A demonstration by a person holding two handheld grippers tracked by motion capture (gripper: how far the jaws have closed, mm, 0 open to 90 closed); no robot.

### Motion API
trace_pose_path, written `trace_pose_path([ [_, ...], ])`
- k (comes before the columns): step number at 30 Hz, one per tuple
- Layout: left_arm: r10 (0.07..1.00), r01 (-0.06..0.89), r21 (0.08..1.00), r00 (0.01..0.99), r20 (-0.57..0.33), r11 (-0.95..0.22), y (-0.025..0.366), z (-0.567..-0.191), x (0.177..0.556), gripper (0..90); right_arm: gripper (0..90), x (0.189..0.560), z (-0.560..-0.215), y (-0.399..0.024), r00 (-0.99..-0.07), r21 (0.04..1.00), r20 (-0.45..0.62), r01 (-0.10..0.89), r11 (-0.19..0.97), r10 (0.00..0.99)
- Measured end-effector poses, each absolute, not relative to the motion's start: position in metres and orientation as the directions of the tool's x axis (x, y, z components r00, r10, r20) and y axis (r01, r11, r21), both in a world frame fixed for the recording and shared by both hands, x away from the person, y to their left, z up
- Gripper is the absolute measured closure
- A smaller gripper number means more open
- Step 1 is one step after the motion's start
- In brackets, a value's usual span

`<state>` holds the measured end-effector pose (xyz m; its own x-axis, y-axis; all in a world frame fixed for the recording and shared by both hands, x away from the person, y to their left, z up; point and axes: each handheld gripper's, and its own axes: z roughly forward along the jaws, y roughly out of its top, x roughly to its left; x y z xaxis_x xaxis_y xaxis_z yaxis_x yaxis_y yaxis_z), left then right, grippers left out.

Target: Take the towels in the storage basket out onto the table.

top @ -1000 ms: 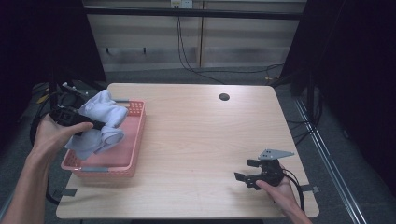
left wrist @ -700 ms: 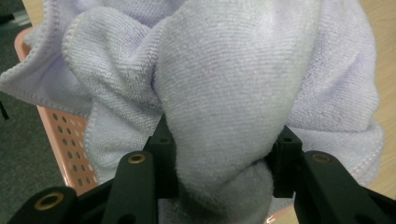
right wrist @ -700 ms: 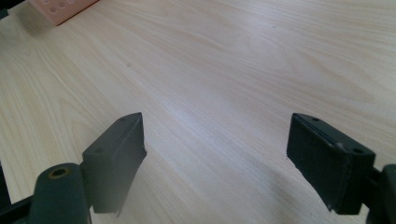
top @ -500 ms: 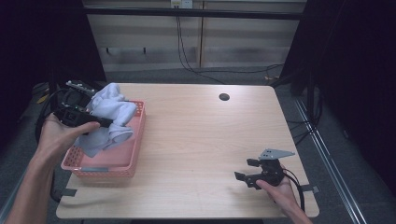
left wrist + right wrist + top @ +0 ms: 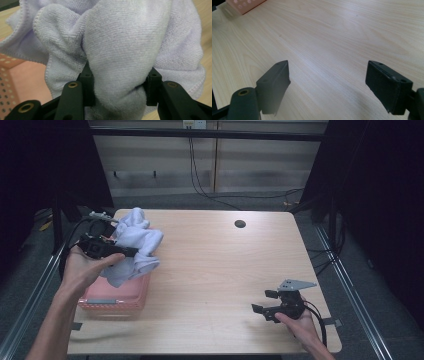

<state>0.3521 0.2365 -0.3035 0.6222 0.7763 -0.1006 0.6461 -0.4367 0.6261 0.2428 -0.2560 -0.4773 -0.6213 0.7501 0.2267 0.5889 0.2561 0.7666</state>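
Note:
A bunched pale lilac towel (image 5: 136,245) hangs in the air over the right edge of a pink perforated basket (image 5: 117,296) at the table's left. My left gripper (image 5: 131,252) is shut on the towel; in the left gripper view a thick fold of the towel (image 5: 120,60) bulges between the two black jaws, and the gripper (image 5: 120,86) squeezes it from both sides. My right gripper (image 5: 261,302) rests low near the table's front right, open, with bare wood between its fingers (image 5: 275,82) in the right gripper view.
The wooden table (image 5: 215,270) has a dark round cable hole (image 5: 240,224) at the back. A corner of the pink basket (image 5: 242,5) lies far off in the right gripper view. Dark floor and cables lie behind the table.
My left gripper has carried the towel up and to the right, from inside the basket to over its right edge. The right gripper has stayed where it was.

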Motion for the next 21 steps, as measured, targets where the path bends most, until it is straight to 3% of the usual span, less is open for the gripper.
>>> trace_pose_path([
  [21, 0.688, 0.585, 0.661, 0.712, -0.139, -0.471, 0.162, -0.332, 0.343, 55.0, 18.9, 0.242, -0.476, -0.258, -0.621, 0.771, 0.228, 0.586, 0.250, 0.750],
])
